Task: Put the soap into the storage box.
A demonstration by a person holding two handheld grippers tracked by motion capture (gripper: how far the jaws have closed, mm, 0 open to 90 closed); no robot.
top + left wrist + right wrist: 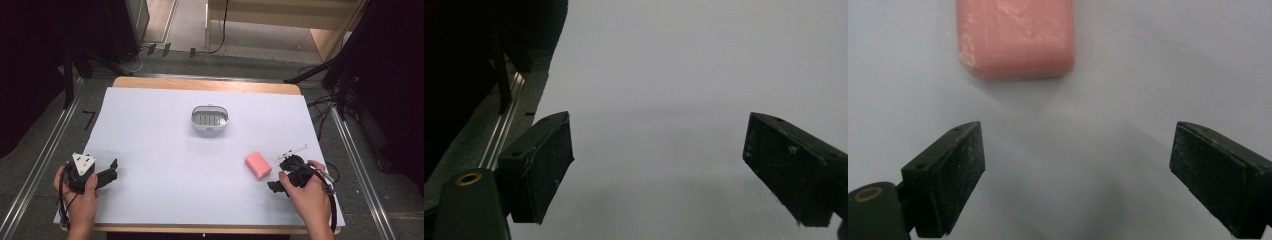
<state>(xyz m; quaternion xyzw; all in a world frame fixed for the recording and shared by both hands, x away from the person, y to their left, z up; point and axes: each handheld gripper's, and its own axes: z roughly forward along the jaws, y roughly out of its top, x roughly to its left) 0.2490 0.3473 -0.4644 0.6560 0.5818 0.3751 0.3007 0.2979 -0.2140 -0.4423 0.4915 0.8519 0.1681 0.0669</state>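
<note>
A: Status of the right tool (276, 186)?

B: Jaws spread wide, nothing between them. In the right gripper view the two black pads (950, 182) stand far apart over bare surface (1148, 75). No contact with anything.

A: And the soap?

B: Pink soap bar (258, 165) lies flat on the white surface (165, 150), front right part. It sits just beside the right tool, up and to its left in the high view. Not touching. In the right gripper view the bar (1015, 37) is ahead of the jaws, nearer the left pad's side, with a clear gap of surface in between.

A: Left tool?

B: Left tool (111, 171) is at the front left edge of the surface, held in the left hand (80, 195). Jaws wide too. The left gripper view shows both pads (541, 167) well apart with only blank surface between them. Holds nothing, touches nothing.

A: Anything else on the surface?

B: A small white dish (210, 118) with a grey slotted insert, in the middle toward the back. Well apart from both tools and from the soap. Nothing in it that I can make out.

A: Right hand grip?

B: Right hand (307, 192) is wrapped around the tool body, cable (331, 200) looping off along the wrist. Tool points left toward the soap.
</note>
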